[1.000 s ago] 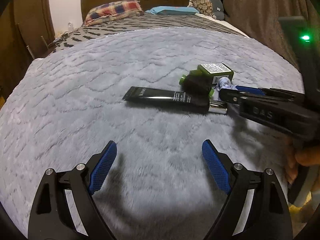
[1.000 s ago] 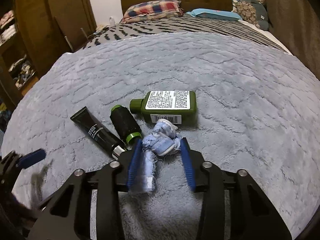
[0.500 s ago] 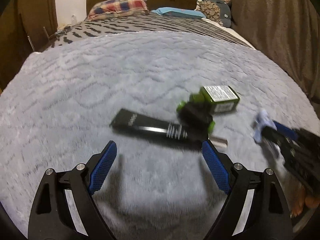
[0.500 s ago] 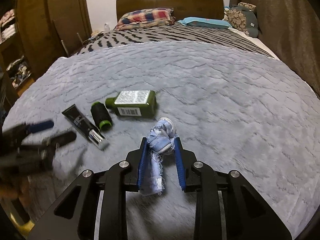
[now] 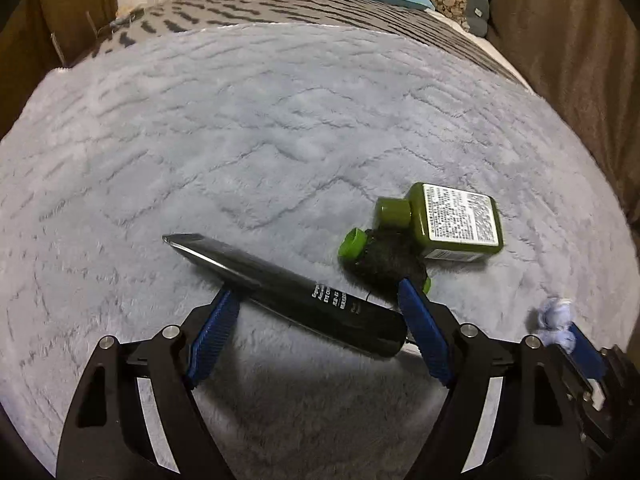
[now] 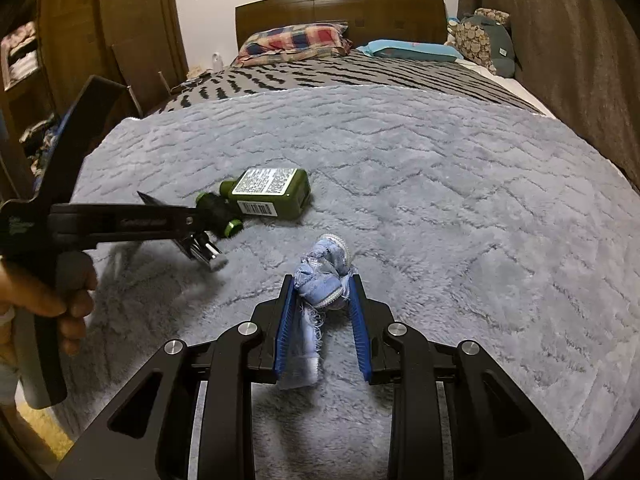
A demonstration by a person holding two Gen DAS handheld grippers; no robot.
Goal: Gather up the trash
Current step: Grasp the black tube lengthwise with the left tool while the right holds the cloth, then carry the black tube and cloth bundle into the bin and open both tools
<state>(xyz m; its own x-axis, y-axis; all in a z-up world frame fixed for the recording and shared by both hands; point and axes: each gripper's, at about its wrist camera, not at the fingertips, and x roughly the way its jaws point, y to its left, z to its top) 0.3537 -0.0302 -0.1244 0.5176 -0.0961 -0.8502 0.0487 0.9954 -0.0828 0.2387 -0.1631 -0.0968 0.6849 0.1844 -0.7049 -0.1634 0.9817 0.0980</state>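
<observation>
A black squeeze tube (image 5: 280, 288) lies slantwise on the grey fleece blanket (image 5: 240, 140). My left gripper (image 5: 316, 290) straddles it; the jaws are closing with the tube between them, and I see no firm pinch. Just beyond lie a black spool with green ends (image 5: 384, 260) and a green bottle (image 5: 452, 220) on its side. My right gripper (image 6: 322, 280) is shut on a crumpled pale blue cloth scrap (image 6: 324, 268), held above the blanket. In the right wrist view the left gripper (image 6: 200, 224) hides most of the tube; only the tube's silver cap (image 6: 208, 254) shows.
A plaid pillow (image 6: 296, 40), a light blue pillow (image 6: 408, 50) and a wooden headboard (image 6: 340, 8) stand at the bed's far end. A brown curtain (image 6: 560, 60) runs along the right; wooden shelves (image 6: 24, 60) stand at left. A hand (image 6: 48, 292) holds the left gripper.
My left gripper moved in over the black tube and now straddles it, its jaws slightly narrower. My right gripper shut on the blue cloth and drew it away from the bottle.
</observation>
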